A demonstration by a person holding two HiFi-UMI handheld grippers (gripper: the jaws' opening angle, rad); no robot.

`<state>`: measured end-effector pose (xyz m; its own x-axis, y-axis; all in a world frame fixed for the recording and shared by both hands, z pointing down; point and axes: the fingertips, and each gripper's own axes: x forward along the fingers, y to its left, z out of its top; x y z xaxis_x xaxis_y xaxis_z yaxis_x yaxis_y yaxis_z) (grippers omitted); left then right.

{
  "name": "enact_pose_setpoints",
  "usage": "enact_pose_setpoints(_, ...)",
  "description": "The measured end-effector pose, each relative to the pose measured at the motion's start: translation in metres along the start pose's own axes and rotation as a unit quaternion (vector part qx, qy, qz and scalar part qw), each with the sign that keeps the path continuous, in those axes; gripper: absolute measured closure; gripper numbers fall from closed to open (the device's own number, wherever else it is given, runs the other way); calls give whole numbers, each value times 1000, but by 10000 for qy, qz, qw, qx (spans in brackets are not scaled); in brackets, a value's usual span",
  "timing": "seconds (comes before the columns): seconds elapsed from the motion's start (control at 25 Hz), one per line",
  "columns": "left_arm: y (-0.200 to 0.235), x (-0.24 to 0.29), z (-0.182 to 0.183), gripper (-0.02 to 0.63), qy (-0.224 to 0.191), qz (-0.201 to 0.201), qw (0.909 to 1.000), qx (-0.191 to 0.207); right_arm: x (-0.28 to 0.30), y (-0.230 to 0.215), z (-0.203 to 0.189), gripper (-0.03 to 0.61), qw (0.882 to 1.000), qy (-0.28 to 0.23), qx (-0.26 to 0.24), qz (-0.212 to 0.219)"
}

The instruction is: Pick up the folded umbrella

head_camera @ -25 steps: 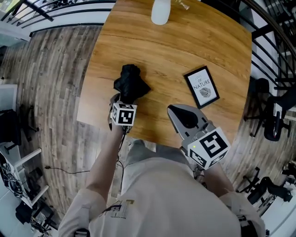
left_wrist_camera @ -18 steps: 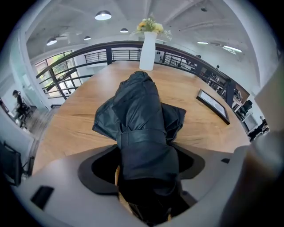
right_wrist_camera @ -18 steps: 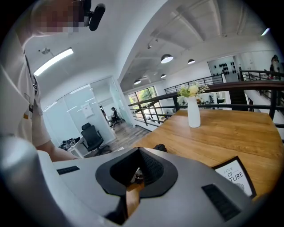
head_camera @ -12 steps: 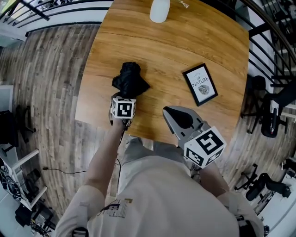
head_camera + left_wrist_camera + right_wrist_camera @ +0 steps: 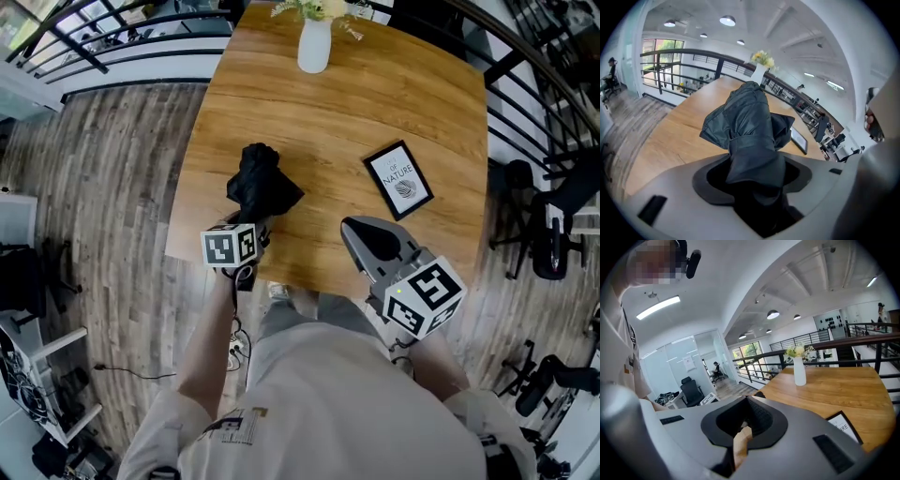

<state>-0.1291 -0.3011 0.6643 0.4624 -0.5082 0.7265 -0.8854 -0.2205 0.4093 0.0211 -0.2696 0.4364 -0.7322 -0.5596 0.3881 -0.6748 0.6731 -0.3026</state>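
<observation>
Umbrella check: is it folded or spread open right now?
Folded. The umbrella is a compact, crumpled black bundle with its canopy gathered in and no ribs spread.

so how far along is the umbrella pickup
Done: the left hand-held gripper has just been closing its jaws, and they now clamp the black folded fabric umbrella. In hand: the lift, with the umbrella standing out of the jaws above the wooden table; whether it is fully clear I cannot tell. Left: raise it clear. The right hand-held gripper is empty.
</observation>
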Motion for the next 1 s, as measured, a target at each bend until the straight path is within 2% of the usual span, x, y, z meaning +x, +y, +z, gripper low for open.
enact_pose_setpoints(0.12,-25,-48,37,351,-601,-114,9977,292,-15,9,23,551,9994,-292,-187,-41)
enact_pose_setpoints(0.2,-40,-83,65,351,-1049,-117,9930,532,-27,14,43,551,9979,-559,-331,-72)
enact_pose_setpoints(0.4,-79,-176,137,351,-2180,-75,9688,1179,-60,30,110,551,9866,-1418,-782,-181)
enact_pose_setpoints(0.56,-104,-253,166,351,-2931,-86,9434,1549,-88,63,156,551,9726,-2012,-1148,-190)
enact_pose_setpoints(0.68,-124,-302,185,350,-3503,-32,9193,1793,-109,77,180,551,9606,-2376,-1429,-171)
enact_pose_setpoints(0.88,-158,-371,199,348,-4361,57,8798,1891,-147,88,204,551,9408,-2769,-1935,-284)
enact_pose_setpoints(1.0,-162,-401,196,348,-4646,218,8607,2069,-155,92,211,551,9338,-2900,-2065,-356)
